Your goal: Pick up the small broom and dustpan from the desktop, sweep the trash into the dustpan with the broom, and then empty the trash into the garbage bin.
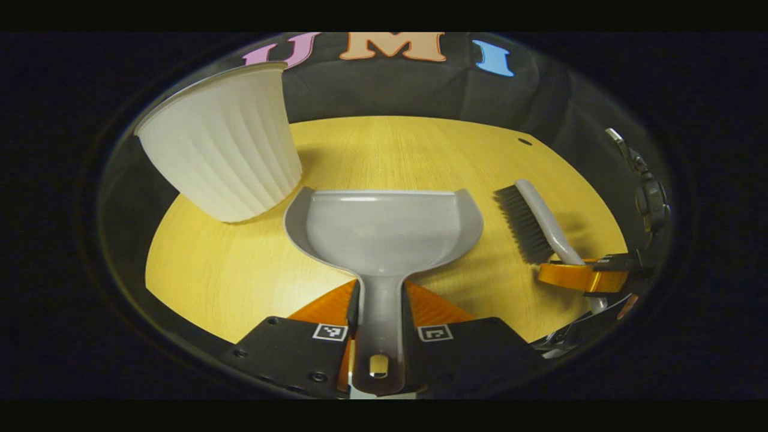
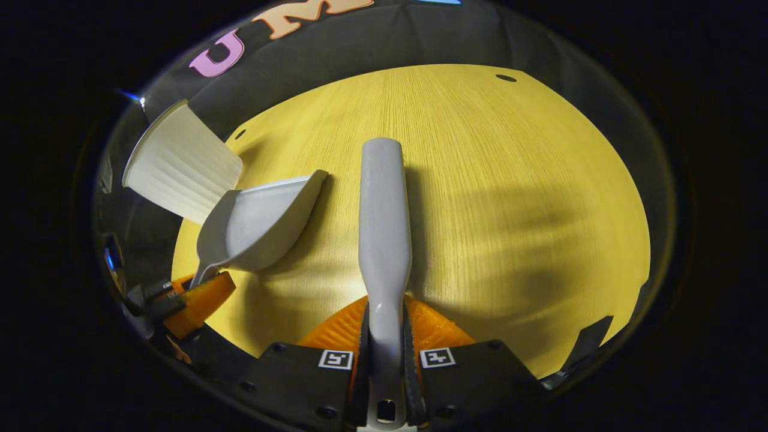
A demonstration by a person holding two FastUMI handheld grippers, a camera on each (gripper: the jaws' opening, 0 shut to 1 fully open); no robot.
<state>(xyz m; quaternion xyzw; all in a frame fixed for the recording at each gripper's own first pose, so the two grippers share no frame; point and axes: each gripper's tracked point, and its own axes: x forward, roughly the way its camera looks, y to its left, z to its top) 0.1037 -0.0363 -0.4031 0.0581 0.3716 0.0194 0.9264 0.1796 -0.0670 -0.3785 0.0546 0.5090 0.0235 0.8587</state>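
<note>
My left gripper [image 1: 380, 300] is shut on the handle of a grey dustpan [image 1: 384, 231], whose empty scoop faces away over the yellow wooden desktop [image 1: 384, 150]. To its right, the right gripper [image 1: 585, 276] holds the grey broom [image 1: 534, 222], bristles toward the dustpan. In the right gripper view, my right gripper [image 2: 384, 327] is shut on the broom [image 2: 384, 222], which points forward over the desktop [image 2: 510, 180]. The dustpan [image 2: 258, 225] sits to the left, held by the left gripper [image 2: 192, 303]. A white ribbed bin [image 1: 225, 144] stands just left of the dustpan, also seen as the bin [image 2: 180, 171] in the right gripper view.
The desktop has small dark holes, one hole [image 1: 525, 141] near the far right edge and another hole [image 2: 506, 78] at the back. The booth's black cloth wall [image 1: 420, 90] rises behind the desk. A dark metal fixture [image 1: 651, 192] stands at the far right.
</note>
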